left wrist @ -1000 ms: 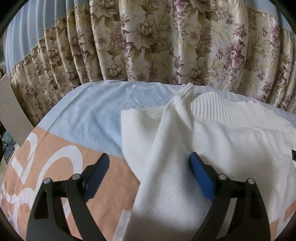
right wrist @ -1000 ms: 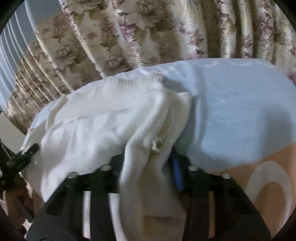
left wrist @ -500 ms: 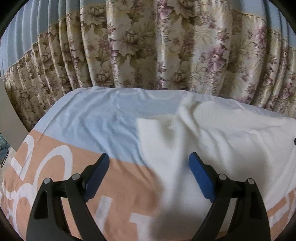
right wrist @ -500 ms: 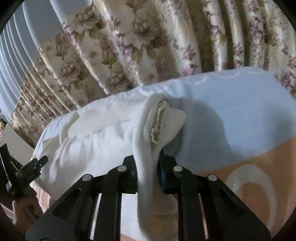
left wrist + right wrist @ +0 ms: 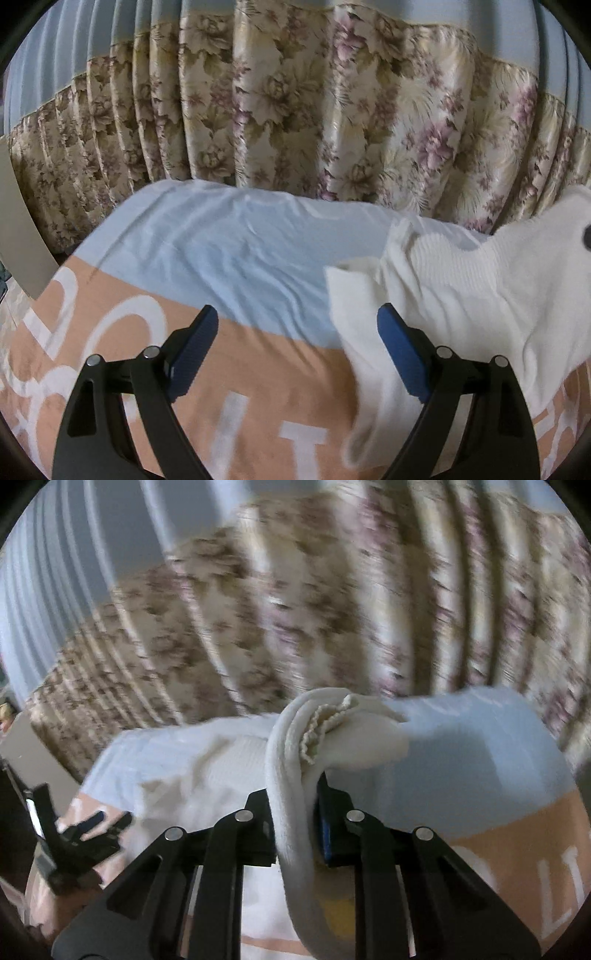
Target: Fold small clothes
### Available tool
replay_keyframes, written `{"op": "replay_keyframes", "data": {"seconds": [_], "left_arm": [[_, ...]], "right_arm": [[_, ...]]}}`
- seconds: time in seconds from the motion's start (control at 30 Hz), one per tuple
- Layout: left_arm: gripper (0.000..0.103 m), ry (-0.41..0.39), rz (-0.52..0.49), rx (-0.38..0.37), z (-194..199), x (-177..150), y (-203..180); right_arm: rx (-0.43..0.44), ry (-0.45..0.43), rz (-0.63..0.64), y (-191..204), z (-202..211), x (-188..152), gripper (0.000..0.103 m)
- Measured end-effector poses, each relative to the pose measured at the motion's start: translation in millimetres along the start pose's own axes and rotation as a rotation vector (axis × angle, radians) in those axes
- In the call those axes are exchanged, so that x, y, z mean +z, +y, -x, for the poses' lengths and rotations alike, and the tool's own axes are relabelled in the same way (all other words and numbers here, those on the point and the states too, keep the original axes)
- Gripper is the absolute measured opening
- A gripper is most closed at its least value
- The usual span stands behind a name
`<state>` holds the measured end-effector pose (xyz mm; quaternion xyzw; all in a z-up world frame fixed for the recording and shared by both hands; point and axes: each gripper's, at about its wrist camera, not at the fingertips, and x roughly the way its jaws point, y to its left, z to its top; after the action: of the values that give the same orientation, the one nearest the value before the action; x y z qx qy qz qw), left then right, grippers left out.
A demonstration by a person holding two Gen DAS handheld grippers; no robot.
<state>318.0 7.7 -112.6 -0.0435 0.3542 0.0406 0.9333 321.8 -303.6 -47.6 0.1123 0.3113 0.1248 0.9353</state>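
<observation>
Here, in the left wrist view, the left gripper (image 5: pixel 293 349) hangs with jaws spread wide and empty above the bed (image 5: pixel 229 243), one white garment (image 5: pixel 454 295) lifted at its right. In the right wrist view, the right gripper (image 5: pixel 295 812) has its jaws pinching a bunched edge of that garment (image 5: pixel 291 775). No finished fold shows; folding seems barely begun.
</observation>
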Motion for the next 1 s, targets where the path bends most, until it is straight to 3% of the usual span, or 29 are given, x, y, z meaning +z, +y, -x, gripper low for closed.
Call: {"op": "replay_keyframes", "data": {"seconds": [0.2,0.37,0.4,0.47,0.57,0.67,0.73,1.0], "left_arm": [[0.089,-0.008,-0.025,0.021,7.6,10.9,36.9],[0.089,0.006,0.033,0.049,8.3,10.4,80.4],[0.089,0.004,0.04,0.054,8.7,10.7,85.4],[0.089,0.001,0.053,0.064,10.4,9.9,95.8],[0.089,0.004,0.072,0.06,11.8,8.3,101.4],[0.089,0.007,0.077,0.036,13.5,8.1,92.9],[0.089,0.009,0.063,0.013,14.5,8.2,79.5],[0.089,0.025,-0.076,-0.135,26.8,0.9,-15.5]], "right_arm": [[0.093,0.01,-0.028,74.2,-37.8,1.1,0.017],[0.124,0.046,-0.064,135.4,-89.9,-28.1,0.019],[0.13,0.065,-0.058,145.2,-102.0,-36.6,0.026],[0.168,0.181,-0.059,163.8,-133.0,-56.9,0.052],[0.228,0.142,-0.001,179.1,-119.0,-61.2,0.065],[0.259,0.06,0.016,172.8,-86.2,-53.2,0.068],[0.223,0.013,0.019,156.8,-67.2,-48.0,0.074],[0.065,0.013,-0.051,70.5,-34.0,-66.9,0.074]]}}
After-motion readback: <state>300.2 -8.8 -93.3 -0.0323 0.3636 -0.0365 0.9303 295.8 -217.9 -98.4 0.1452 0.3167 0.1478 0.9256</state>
